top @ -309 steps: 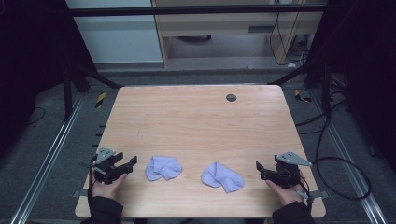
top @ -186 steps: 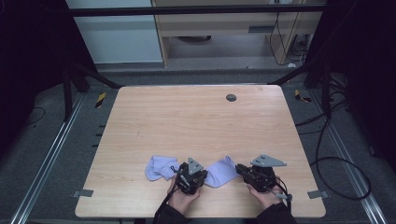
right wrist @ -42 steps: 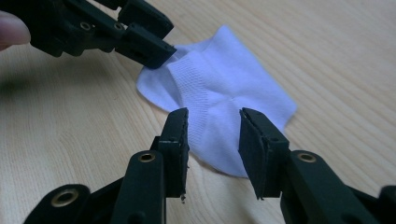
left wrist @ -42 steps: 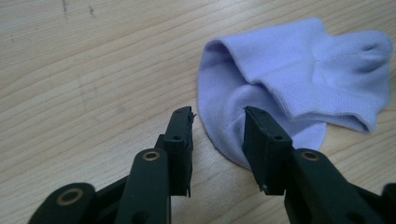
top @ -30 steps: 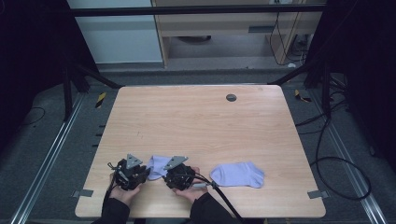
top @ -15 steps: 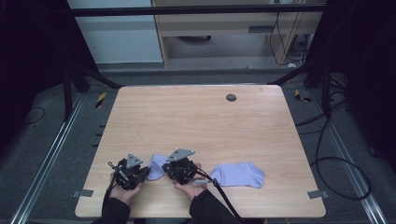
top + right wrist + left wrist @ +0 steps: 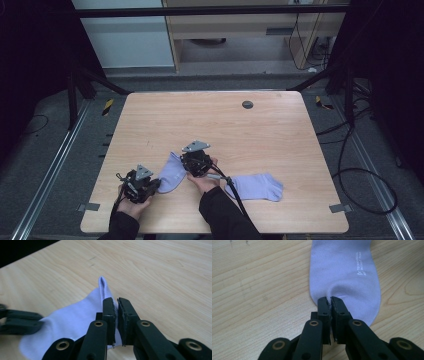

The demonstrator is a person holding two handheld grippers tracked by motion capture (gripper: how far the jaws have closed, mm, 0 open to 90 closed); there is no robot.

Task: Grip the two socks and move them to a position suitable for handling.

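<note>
A lavender sock [image 7: 170, 175] lies stretched on a slant between my two grippers near the table's front left. My left gripper [image 7: 156, 184] is shut on its near end; in the left gripper view the pads [image 7: 328, 300] pinch a fold of the sock [image 7: 344, 272], which shows small white lettering. My right gripper [image 7: 186, 162] is shut on the far end and holds it a little off the wood; in the right gripper view the jaws [image 7: 116, 301] clamp the sock's edge [image 7: 75, 312]. Both pairs of jaws have just been closing on the sock.
A second lavender sock [image 7: 255, 186] lies flat to the right, with the right gripper's cable running over its left end. A round dark grommet [image 7: 247, 104] sits at the back of the wooden table [image 7: 215, 125]. The left gripper's jaws [image 7: 15, 322] show at the left of the right gripper view.
The right gripper has risen and moved away from the person with the sock's end, pulling the bunched sock out straight. The left gripper has stayed put. The flat sock has not moved.
</note>
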